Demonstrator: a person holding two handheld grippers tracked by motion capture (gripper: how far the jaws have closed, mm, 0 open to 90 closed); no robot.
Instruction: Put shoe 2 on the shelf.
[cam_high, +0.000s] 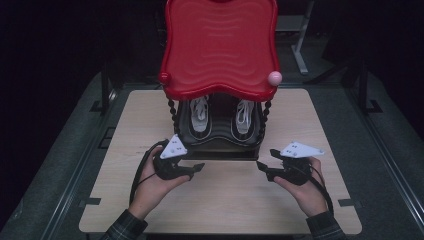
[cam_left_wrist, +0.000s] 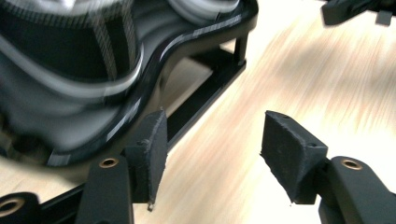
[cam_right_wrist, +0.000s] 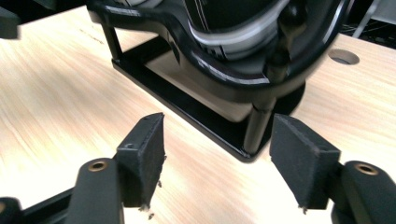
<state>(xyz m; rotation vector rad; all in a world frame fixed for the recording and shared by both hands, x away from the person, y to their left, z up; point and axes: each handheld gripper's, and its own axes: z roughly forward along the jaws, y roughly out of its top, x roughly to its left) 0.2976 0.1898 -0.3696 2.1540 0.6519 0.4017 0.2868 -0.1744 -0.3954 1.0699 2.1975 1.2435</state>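
A small rack stands mid-table with a wavy red top shelf (cam_high: 220, 45) and a black lower shelf (cam_high: 220, 145). On the lower shelf sit two black shoes with white laces (cam_high: 200, 117) (cam_high: 244, 116). My left gripper (cam_high: 199, 169) lies low in front of the rack's left corner, pointing right, open with nothing between its pads (cam_left_wrist: 212, 149). The blurred shoe (cam_left_wrist: 60, 60) and the shelf rim (cam_left_wrist: 154, 88) are just beyond its left pad. My right gripper (cam_high: 260, 166) mirrors it at the right corner, open and empty (cam_right_wrist: 217, 154), facing a black rack post (cam_right_wrist: 257, 126).
The wooden table (cam_high: 225, 200) has bare room between the two grippers and the near edge. A pink ball knob (cam_high: 275, 77) caps the red shelf's right corner. A cable hole (cam_right_wrist: 343, 57) is in the tabletop by the rack. Dark floor surrounds the table.
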